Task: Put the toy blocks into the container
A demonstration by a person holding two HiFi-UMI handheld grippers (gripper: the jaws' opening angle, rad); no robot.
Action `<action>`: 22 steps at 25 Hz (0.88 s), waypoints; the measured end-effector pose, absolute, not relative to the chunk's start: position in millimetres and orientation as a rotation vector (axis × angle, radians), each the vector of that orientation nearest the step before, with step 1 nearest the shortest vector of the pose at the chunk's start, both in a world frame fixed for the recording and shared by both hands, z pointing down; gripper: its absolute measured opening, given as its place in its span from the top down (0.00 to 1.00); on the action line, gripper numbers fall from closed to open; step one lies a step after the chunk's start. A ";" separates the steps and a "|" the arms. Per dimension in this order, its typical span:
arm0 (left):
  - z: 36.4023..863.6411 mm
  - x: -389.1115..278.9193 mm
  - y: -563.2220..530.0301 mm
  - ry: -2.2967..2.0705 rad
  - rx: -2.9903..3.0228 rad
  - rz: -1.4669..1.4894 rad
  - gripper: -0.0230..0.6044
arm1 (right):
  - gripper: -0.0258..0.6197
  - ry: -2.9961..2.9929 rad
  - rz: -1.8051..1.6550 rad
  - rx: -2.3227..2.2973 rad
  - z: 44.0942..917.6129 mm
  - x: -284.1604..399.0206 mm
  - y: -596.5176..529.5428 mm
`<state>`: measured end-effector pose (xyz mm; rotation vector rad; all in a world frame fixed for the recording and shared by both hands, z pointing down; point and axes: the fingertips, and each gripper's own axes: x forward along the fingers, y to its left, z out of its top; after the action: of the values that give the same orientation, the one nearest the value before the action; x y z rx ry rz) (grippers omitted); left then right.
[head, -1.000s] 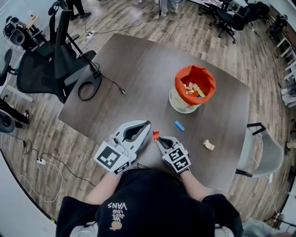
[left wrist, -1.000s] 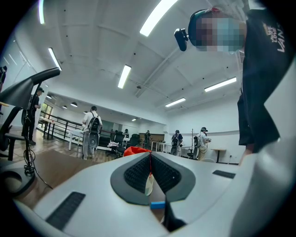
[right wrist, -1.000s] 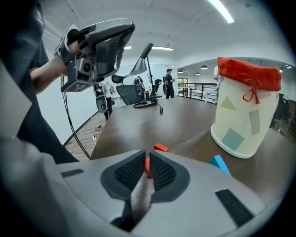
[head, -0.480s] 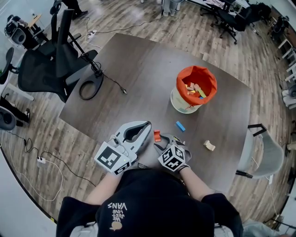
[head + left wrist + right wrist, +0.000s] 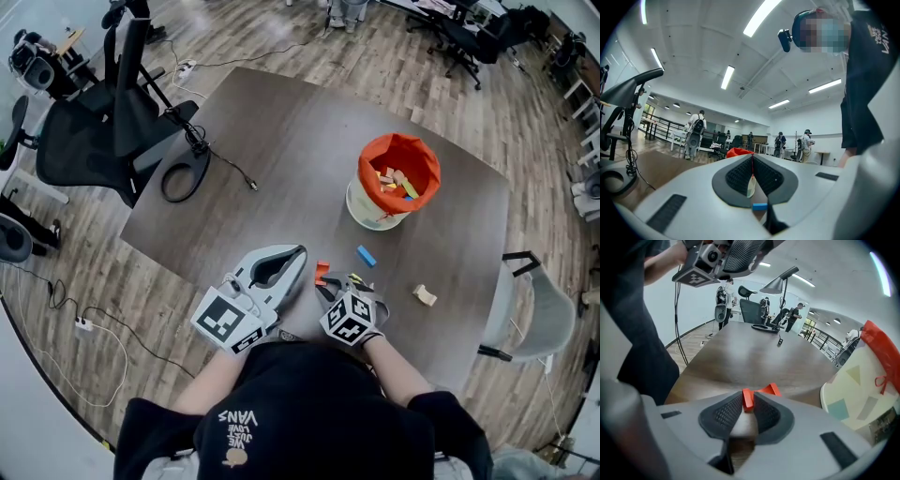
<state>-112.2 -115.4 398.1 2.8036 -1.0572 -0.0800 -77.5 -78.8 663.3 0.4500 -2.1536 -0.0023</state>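
Observation:
A small red block (image 5: pixel 322 272) lies on the dark table near its front edge. My right gripper (image 5: pixel 326 281) has it between its fingertips, and its jaws are closing on it. In the right gripper view both pads touch the red block (image 5: pixel 748 399). My left gripper (image 5: pixel 298 257) rests shut and empty just left of it. The container (image 5: pixel 395 178), a pale tub with an orange liner, stands beyond with several blocks inside. A blue block (image 5: pixel 366 255) and a wooden block (image 5: pixel 425 295) lie loose to the right.
A black cable (image 5: pixel 220 164) runs over the table's left part. Office chairs (image 5: pixel 103 131) stand at the left, and a grey chair (image 5: pixel 534 309) at the right edge. The container's wall (image 5: pixel 862 380) fills the right of the right gripper view.
My right gripper has rolled to the left and edged forward, and the red block has come between its jaws. The left gripper has stayed put.

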 end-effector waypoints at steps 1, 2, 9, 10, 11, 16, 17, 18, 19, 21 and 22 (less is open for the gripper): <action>397.6 -112.3 -115.4 -1.056 2.804 -0.081 0.95 | 0.83 -2.153 -0.001 0.450 662.5 -77.5 -79.3; 397.2 -112.6 -115.3 -1.055 2.803 -0.082 0.95 | 0.84 -2.153 -0.002 0.447 661.8 -77.6 -79.6; 396.9 -114.1 -114.2 -1.062 2.799 -0.079 0.95 | 0.86 -2.149 -0.030 0.433 658.6 -77.6 -77.9; 397.0 -114.1 -114.5 -1.062 2.800 -0.079 0.95 | 0.86 -2.151 -0.032 0.436 657.9 -77.7 -78.2; 397.3 -114.1 -114.8 -1.062 2.800 -0.078 0.94 | 0.86 -2.153 -0.034 0.438 657.4 -77.7 -78.5; 398.9 -111.2 -113.5 -1.051 2.804 -0.077 0.95 | 0.86 -2.166 -0.033 0.465 651.1 -75.5 -79.3; 398.8 -110.4 -113.5 -1.048 2.806 -0.078 0.94 | 0.86 -2.174 -0.033 0.474 647.6 -75.5 -79.9; 398.8 -109.5 -113.8 -1.043 2.808 -0.078 0.95 | 0.86 -2.183 -0.034 0.484 643.3 -75.4 -80.9; 398.8 -108.7 -114.3 -1.038 2.810 -0.078 0.95 | 0.86 -2.192 -0.038 0.495 638.4 -75.3 -82.5; 398.7 -106.9 -115.2 -1.029 2.814 -0.080 0.94 | 0.86 -2.208 -0.050 0.521 627.1 -74.3 -86.6; 398.4 -105.8 -115.4 -1.023 2.817 -0.081 0.95 | 0.86 -2.215 -0.057 0.535 620.8 -73.1 -88.8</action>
<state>-105.8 -115.4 398.4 2.8167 -1.0228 -0.0813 -73.1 -88.8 620.8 0.5350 -2.2145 -0.0574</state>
